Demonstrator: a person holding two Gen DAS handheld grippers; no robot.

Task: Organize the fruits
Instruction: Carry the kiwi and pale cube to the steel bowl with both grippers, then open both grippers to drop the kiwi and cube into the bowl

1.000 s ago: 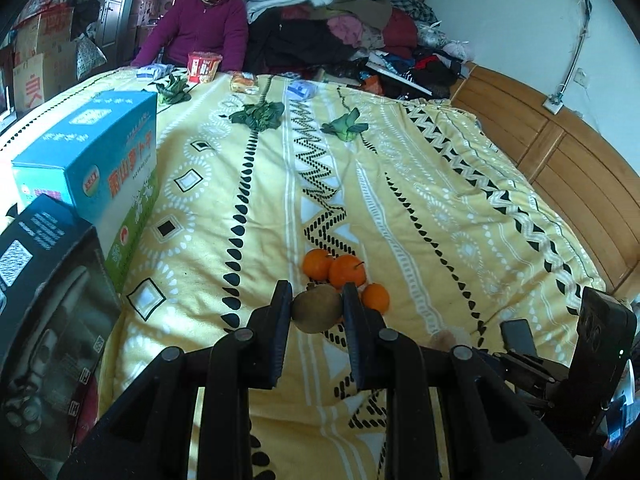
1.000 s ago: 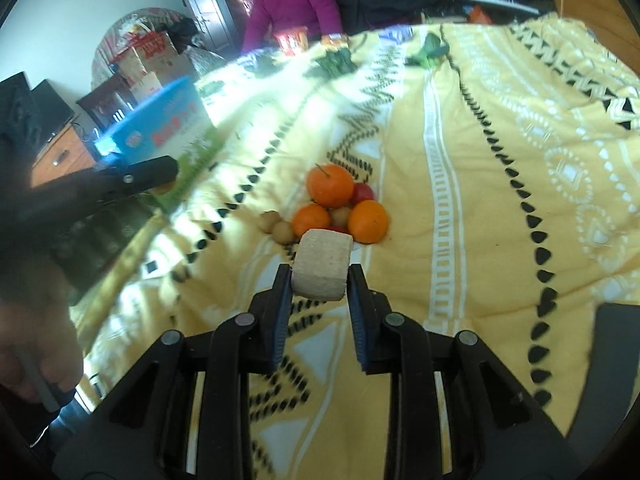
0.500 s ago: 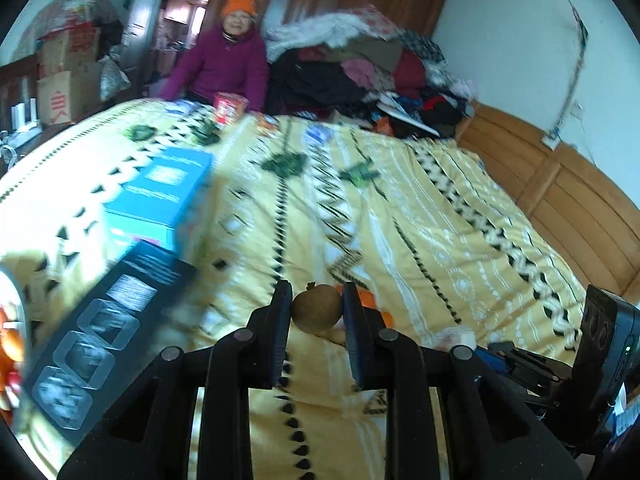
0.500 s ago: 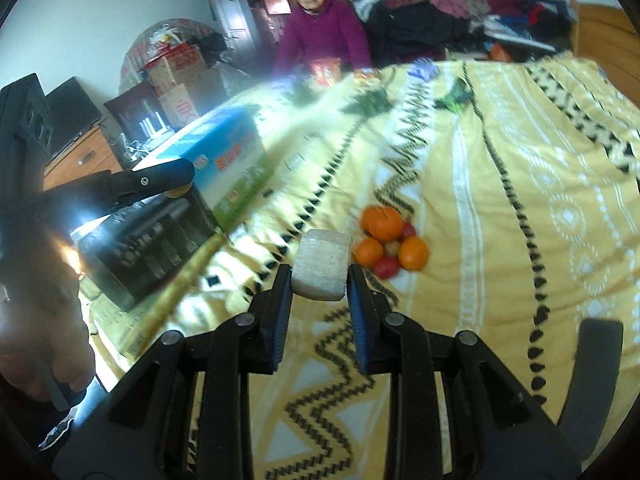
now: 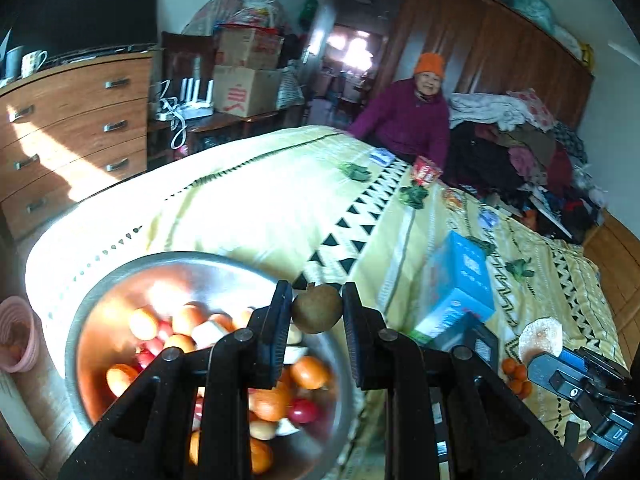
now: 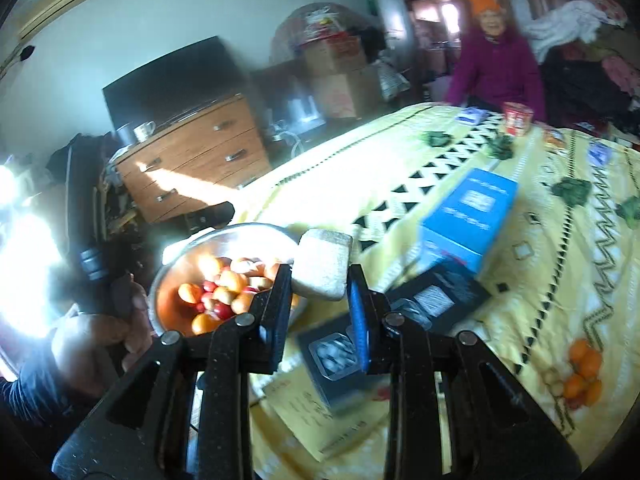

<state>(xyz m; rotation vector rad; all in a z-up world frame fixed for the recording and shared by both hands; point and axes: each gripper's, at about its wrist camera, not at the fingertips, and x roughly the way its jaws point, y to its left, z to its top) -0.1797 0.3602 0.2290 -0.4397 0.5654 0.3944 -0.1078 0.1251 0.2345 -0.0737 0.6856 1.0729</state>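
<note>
Both views have swung away from the middle of the bed [image 5: 280, 200], where the loose fruit lay a second ago, and now look over its near left corner, with the steel bowl [image 5: 120, 280] filling the lower left of the left wrist view. That bowl sits at the bed's left edge and is already well stocked with oranges and small red fruit. A blue box [image 5: 460, 280] lies further along that edge, with a dark box [image 6: 436, 300] beside it toward me. A few oranges [image 6: 584, 376] are left out near the middle of the spread.

My left gripper [image 5: 316, 316] is clamped on a brown kiwi [image 5: 317, 309], which hangs over the bowl's far rim. My right gripper [image 6: 320, 284] is clamped on a pale rough block [image 6: 324, 264], just beside the bowl's right rim and not over it yet, I judge.

To finish well, I would bring each load over the bowl's centre, drop low so nothing bounces off the piled fruit, and release one side at a time, keeping the tools apart.
</note>
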